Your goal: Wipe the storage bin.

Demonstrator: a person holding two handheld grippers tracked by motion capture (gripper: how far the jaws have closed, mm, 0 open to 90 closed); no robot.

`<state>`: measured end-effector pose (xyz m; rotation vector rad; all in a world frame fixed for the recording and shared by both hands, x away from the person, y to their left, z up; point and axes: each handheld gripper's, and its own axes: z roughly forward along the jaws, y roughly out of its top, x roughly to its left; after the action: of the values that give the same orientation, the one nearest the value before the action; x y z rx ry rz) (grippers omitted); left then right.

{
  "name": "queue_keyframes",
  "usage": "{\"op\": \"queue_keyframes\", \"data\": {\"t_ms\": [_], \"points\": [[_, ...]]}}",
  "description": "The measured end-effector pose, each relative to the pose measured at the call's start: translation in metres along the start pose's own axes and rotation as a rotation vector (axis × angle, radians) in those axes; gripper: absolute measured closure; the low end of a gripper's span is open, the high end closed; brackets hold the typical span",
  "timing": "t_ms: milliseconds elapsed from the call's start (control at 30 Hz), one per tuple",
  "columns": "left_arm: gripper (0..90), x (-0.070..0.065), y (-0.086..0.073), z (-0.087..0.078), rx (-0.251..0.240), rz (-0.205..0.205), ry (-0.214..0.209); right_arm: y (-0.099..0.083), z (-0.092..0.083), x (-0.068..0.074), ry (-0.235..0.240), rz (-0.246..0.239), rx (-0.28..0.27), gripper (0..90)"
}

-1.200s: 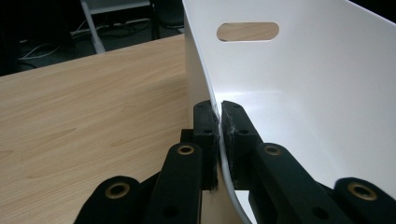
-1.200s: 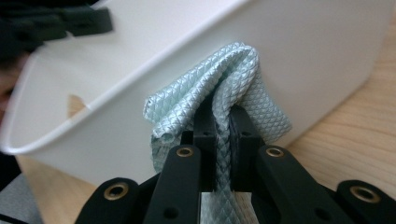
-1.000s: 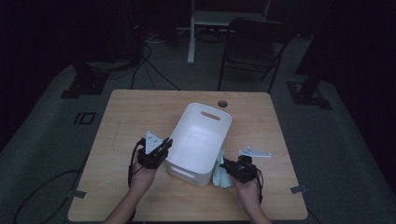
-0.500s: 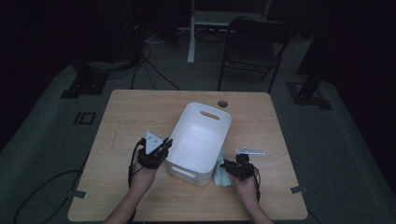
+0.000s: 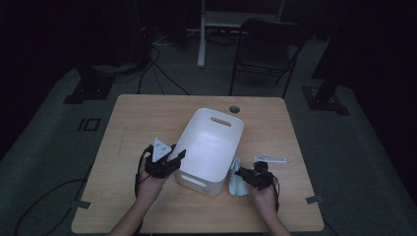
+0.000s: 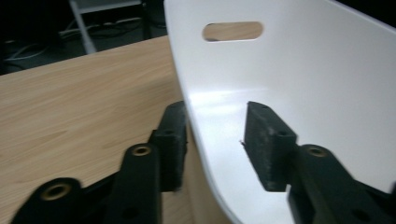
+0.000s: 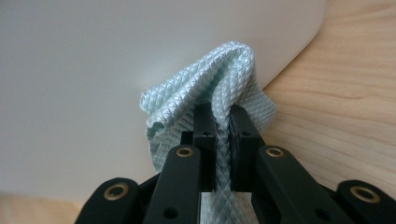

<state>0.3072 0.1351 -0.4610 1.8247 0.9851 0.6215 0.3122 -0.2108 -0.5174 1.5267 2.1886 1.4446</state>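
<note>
A white plastic bin point(image 5: 212, 142) with handle slots stands in the middle of the wooden table point(image 5: 147, 113). My left gripper point(image 5: 176, 158) is at the bin's near left wall. In the left gripper view its jaws point(image 6: 217, 126) straddle that wall point(image 6: 303, 70), one pad outside and one pad point(image 6: 268, 142) inside and clear of it. They have just been opening. My right gripper point(image 5: 246, 174) is at the bin's near right corner, shut on a pale blue waffle cloth point(image 7: 233, 70) that it holds against the bin's outer wall point(image 7: 116, 46).
A small pale flat object point(image 5: 270, 159) lies on the table to the right of the bin. A round cable hole point(image 5: 234, 108) sits at the table's far edge. A dark chair point(image 5: 268, 44) and cables stand on the floor behind.
The right hand has edged slightly left toward the bin with the cloth. The left hand has stayed at the bin's wall.
</note>
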Motion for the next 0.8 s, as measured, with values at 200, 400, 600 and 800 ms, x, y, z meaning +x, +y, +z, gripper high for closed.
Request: {"op": "queue_keyframes", "data": {"t_ms": [200, 400, 600, 800], "points": [[46.5, 0.002, -0.005, -0.009, -0.006, -0.017, -0.064, -0.005, -0.024, -0.005, 0.002, -0.005, -0.017, 83.7], [46.6, 0.003, -0.001, -0.016, -0.051, -0.012, -0.055, -0.007, -0.036, -0.016, -0.015, 0.026, -0.043, 83.6], [45.7, 0.002, -0.001, -0.017, -0.043, -0.022, -0.077, -0.006, -0.038, -0.017, -0.013, 0.034, -0.054, 83.6], [45.6, -0.012, -0.009, -0.025, -0.029, -0.011, -0.117, -0.005, -0.04, -0.02, 0.002, 0.063, -0.065, 83.6]]}}
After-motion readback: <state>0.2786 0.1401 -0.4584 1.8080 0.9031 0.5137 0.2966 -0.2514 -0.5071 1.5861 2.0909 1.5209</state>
